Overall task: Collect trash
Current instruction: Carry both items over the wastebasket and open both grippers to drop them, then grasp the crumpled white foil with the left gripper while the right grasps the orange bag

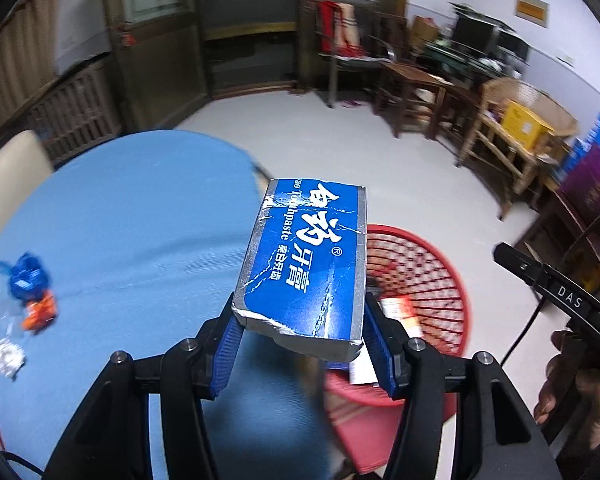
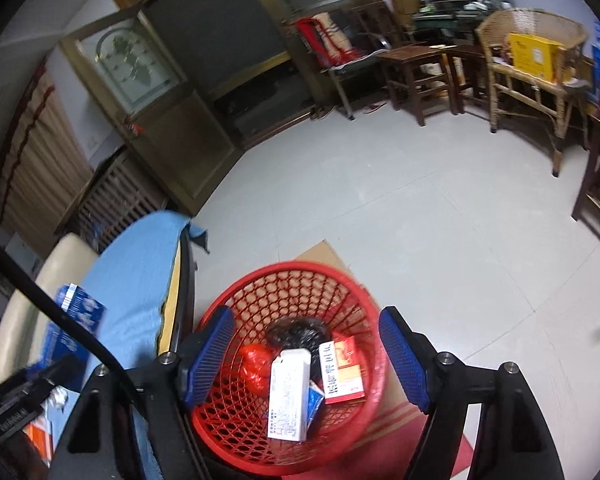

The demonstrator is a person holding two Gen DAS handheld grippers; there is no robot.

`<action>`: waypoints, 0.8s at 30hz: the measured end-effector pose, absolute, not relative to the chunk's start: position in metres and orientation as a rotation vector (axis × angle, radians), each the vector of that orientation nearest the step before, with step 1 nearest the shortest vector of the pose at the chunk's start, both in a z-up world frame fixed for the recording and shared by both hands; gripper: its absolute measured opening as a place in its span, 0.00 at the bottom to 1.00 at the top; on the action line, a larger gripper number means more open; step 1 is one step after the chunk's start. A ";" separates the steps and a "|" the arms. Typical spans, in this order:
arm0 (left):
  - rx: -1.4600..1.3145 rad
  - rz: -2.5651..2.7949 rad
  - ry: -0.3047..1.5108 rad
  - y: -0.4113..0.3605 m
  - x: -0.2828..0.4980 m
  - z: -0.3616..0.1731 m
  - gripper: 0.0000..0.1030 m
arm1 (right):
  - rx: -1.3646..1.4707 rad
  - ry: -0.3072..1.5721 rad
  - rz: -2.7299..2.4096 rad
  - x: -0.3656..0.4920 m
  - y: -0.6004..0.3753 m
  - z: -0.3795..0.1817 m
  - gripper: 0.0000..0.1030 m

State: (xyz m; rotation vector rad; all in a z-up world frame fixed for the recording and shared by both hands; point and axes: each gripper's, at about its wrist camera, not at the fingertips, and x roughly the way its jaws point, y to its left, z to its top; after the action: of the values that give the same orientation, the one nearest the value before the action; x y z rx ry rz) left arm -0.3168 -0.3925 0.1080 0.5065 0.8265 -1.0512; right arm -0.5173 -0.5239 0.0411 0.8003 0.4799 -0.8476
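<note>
My left gripper [image 1: 302,334] is shut on a blue and silver toothpaste box [image 1: 306,262], held above the table's right edge, beside the red mesh basket [image 1: 428,276] on the floor. The box also shows in the right wrist view [image 2: 78,314]. My right gripper [image 2: 306,356] is open and empty, right above the red basket [image 2: 284,292], which holds a white box [image 2: 288,394], a red and white box [image 2: 342,368], a red wrapper [image 2: 254,366] and a black bag [image 2: 296,330]. On the blue table [image 1: 132,224] lie a blue wrapper [image 1: 28,274], an orange wrapper [image 1: 40,312] and a foil ball [image 1: 8,356].
A beige chair back [image 1: 10,160] stands at the table's far left. Wooden chairs [image 1: 416,88], a wicker chair with a yellow box [image 1: 520,124] and a purple box [image 1: 588,184] line the right wall. The basket stands on cardboard [image 2: 320,254] and a red mat [image 2: 432,456].
</note>
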 end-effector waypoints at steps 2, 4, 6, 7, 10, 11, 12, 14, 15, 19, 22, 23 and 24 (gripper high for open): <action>0.528 -1.083 0.836 -0.407 -0.327 0.104 0.57 | 0.806 0.470 -0.856 -0.526 -0.526 0.045 0.76; 0.546 -1.119 0.869 -0.425 -0.337 0.099 0.58 | 0.806 0.463 -0.862 -0.531 -0.527 0.048 0.76; 0.553 -1.167 0.905 -0.442 -0.345 0.092 0.65 | 0.807 0.456 -0.868 -0.536 -0.527 0.051 0.76; 0.566 -1.182 0.924 -0.448 -0.347 0.089 0.70 | 0.809 0.452 -0.871 -0.538 -0.527 0.052 0.76; 0.605 -1.183 0.969 -0.458 -0.351 0.078 0.78 | 0.813 0.438 -0.882 -0.545 -0.527 0.055 0.76; 0.602 -1.185 0.974 -0.456 -0.350 0.077 0.78 | 0.812 0.435 -0.885 -0.547 -0.526 0.057 0.76; 0.595 -1.183 0.979 -0.452 -0.348 0.076 0.78 | 0.809 0.432 -0.887 -0.548 -0.526 0.058 0.76; 0.572 -1.173 0.981 -0.441 -0.340 0.078 0.78 | 0.810 0.428 -0.889 -0.547 -0.525 0.059 0.76; 0.554 -1.158 0.979 -0.432 -0.333 0.081 0.78 | 0.812 0.427 -0.887 -0.546 -0.525 0.059 0.76; 0.484 -1.082 0.980 -0.396 -0.302 0.086 0.78 | 0.807 0.442 -0.853 -0.530 -0.519 0.059 0.76; 0.412 -0.999 0.997 -0.358 -0.274 0.088 0.78 | 0.793 0.451 -0.815 -0.513 -0.512 0.059 0.76; 0.387 -0.966 1.003 -0.344 -0.265 0.088 0.78 | 0.790 0.459 -0.792 -0.504 -0.507 0.060 0.76; 0.364 -0.931 1.006 -0.329 -0.256 0.087 0.78 | 0.787 0.466 -0.778 -0.497 -0.505 0.059 0.76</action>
State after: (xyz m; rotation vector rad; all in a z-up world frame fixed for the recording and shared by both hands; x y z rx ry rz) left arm -0.2563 -0.3286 0.0869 0.3636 1.0060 -0.9308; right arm -0.4970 -0.5053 0.0590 0.7871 0.4660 -0.7777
